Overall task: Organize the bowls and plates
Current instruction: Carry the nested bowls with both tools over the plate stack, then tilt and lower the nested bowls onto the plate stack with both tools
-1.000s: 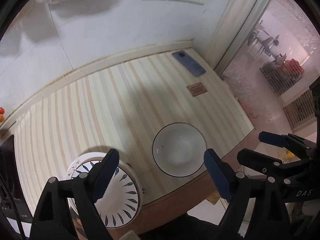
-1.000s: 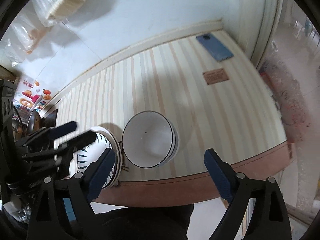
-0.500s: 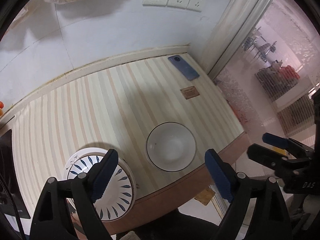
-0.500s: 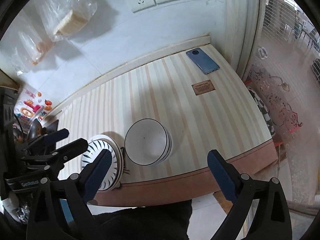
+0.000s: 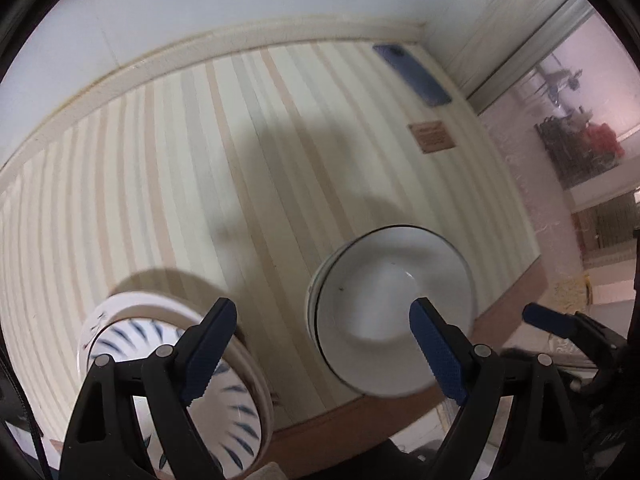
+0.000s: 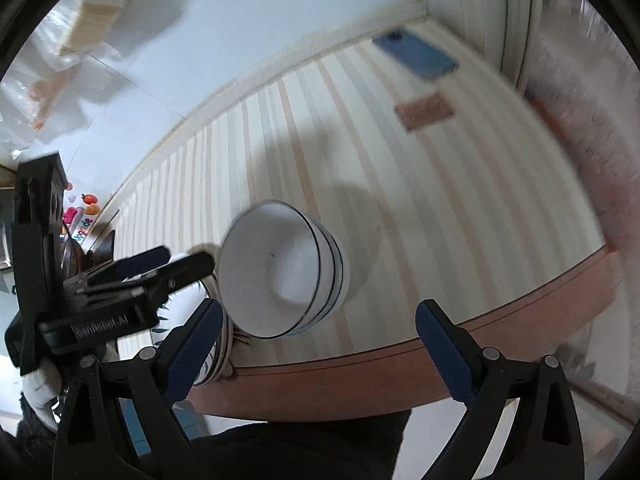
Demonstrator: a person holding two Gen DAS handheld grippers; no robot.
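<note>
blue phone (image 5: 412,75), brown card (image 5: 431,136) (text unreadable), striped table (image 5: 192,184)

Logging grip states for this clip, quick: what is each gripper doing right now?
Left gripper: open, holding nothing, above the plates and bowls.
Right gripper: open, holding nothing.

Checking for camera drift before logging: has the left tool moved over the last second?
Yes. The left tool has dropped closer to the table: the white bowls and phone loom larger, and the wall sockets have gone.
</note>
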